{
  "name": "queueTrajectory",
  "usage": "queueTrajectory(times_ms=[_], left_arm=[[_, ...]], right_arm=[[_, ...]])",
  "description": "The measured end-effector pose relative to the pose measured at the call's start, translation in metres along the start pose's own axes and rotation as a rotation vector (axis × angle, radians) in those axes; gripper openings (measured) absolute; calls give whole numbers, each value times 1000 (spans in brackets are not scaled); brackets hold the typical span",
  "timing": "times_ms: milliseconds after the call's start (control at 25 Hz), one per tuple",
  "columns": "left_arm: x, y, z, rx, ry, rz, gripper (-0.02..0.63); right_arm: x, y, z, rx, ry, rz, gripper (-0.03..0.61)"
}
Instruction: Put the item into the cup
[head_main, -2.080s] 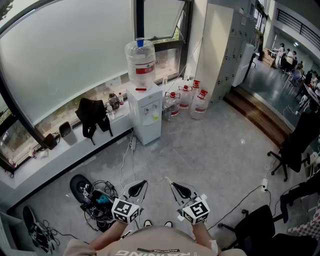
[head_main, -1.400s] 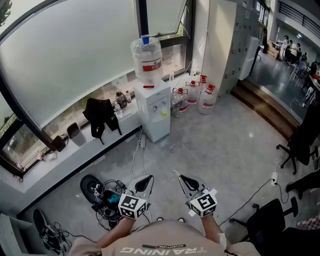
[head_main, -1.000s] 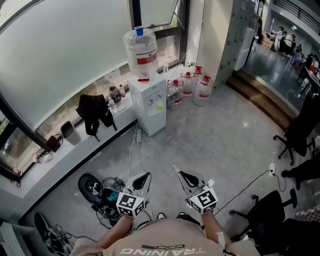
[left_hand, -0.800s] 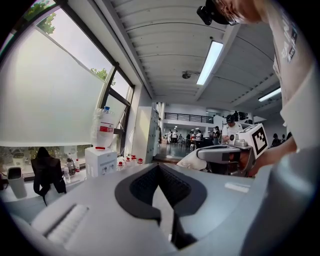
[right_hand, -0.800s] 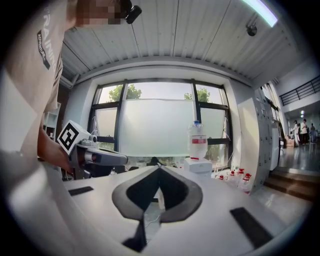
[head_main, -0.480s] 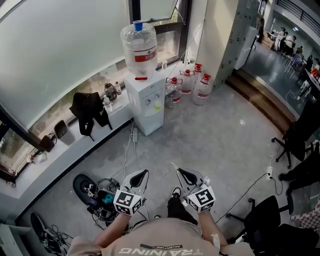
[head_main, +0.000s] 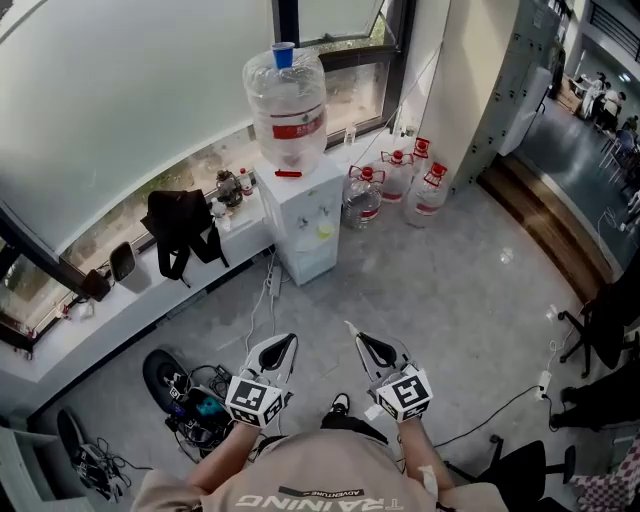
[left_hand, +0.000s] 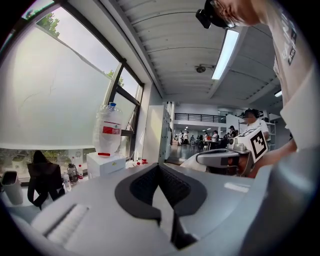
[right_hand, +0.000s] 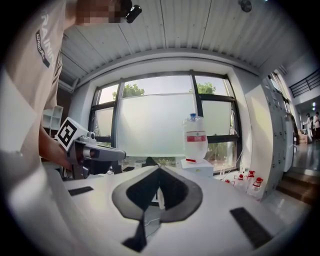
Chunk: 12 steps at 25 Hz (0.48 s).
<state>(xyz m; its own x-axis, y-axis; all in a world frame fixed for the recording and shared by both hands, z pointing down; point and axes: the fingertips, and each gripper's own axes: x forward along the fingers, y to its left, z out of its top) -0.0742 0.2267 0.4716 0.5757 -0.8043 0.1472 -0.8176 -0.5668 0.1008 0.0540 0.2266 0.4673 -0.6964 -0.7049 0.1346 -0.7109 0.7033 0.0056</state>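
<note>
Grey floor (head_main: 450, 290), water dispenser (head_main: 300, 215) beyond left gripper (head_main: 283, 342), right gripper (head_main: 354, 332), jaws together

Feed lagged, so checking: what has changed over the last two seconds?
The person is walking: a shoe now shows between the grippers, and the water dispenser looks slightly nearer. Left gripper stays shut and empty; right gripper still clamps a thin pale item. Nothing taken or released.
</note>
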Motion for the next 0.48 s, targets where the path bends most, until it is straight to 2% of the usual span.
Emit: queueTrajectory(times_ms=[480], left_arm=[[117,33,21,-14,6,78,8]], right_arm=[[65,-115,-2,12,27,67,11]])
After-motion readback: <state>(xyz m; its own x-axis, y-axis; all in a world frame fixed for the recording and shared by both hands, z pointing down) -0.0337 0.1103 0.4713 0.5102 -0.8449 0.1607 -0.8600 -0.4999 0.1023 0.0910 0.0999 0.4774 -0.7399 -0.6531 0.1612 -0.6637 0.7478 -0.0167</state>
